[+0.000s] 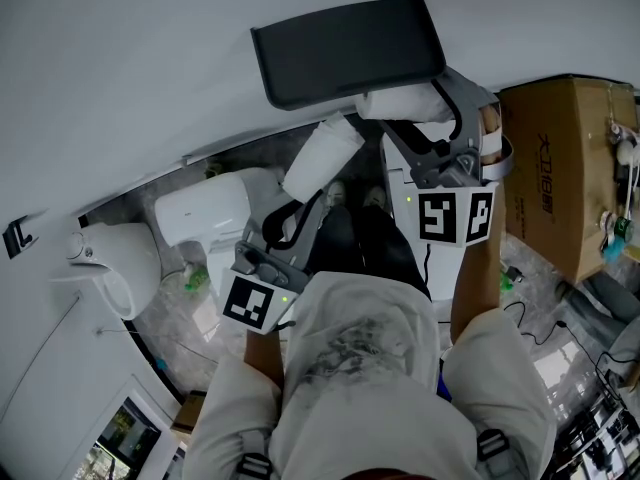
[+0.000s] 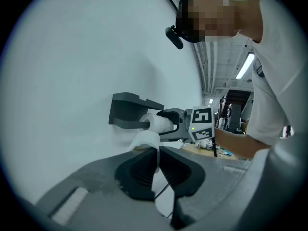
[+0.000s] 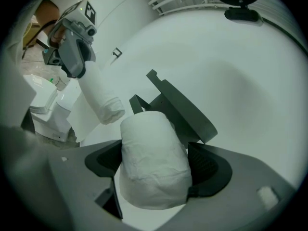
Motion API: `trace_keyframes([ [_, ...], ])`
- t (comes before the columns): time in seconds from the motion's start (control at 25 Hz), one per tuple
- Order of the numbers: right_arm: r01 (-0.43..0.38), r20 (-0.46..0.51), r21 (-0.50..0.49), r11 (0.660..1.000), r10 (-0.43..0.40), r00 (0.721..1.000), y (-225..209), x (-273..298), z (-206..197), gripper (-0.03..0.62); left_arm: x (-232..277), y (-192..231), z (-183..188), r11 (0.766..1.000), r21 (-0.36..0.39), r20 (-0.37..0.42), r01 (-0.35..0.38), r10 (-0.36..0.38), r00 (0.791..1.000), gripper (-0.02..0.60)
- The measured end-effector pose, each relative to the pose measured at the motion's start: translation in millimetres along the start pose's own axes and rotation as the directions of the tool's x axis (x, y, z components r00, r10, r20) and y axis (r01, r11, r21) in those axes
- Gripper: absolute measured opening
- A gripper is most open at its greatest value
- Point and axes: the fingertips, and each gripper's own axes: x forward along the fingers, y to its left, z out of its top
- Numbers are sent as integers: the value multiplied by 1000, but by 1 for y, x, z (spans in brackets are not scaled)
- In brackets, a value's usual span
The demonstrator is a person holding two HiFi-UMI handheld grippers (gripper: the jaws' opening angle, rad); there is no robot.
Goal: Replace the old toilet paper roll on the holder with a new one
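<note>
A dark grey holder (image 1: 345,48) is fixed to the white wall. My right gripper (image 1: 420,108) is shut on a white toilet paper roll (image 1: 400,105) and holds it right under the holder's cover. In the right gripper view this roll (image 3: 151,162) fills the gap between the pads, with the holder (image 3: 183,109) just behind it. My left gripper (image 1: 298,203) holds a second roll (image 1: 322,158) lower and to the left, away from the holder. Its jaws are shut on that roll's edge (image 2: 144,141). A loose sheet hangs from this roll (image 3: 101,97).
A white toilet (image 1: 200,213) stands on the floor below, with another white fixture (image 1: 110,263) to its left. A cardboard box (image 1: 565,168) stands at the right, with cables on the floor near it. A small hook (image 1: 15,233) sticks out of the wall at far left.
</note>
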Motion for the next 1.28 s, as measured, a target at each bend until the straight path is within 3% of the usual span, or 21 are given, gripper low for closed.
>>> trace_keyframes([
  [0.32, 33, 4, 0, 999, -33, 999, 0, -1, 1, 429, 2, 0, -2, 1000, -1, -7, 2, -2, 1000, 18],
  [0.76, 7, 71, -11, 1000, -7, 997, 12, -9, 14, 422, 11, -3, 1, 1000, 2, -6, 14, -14, 1000, 18],
  [0.92, 29, 115, -41, 999, -24, 993, 13, -12, 28, 348, 9, -2, 1, 1000, 2, -4, 13, -13, 1000, 18],
  [1.28, 8, 121, -45, 999, -2, 993, 20, -8, 38, 347, 0, 3, 1, 1000, 3, 0, 4, -4, 1000, 18],
])
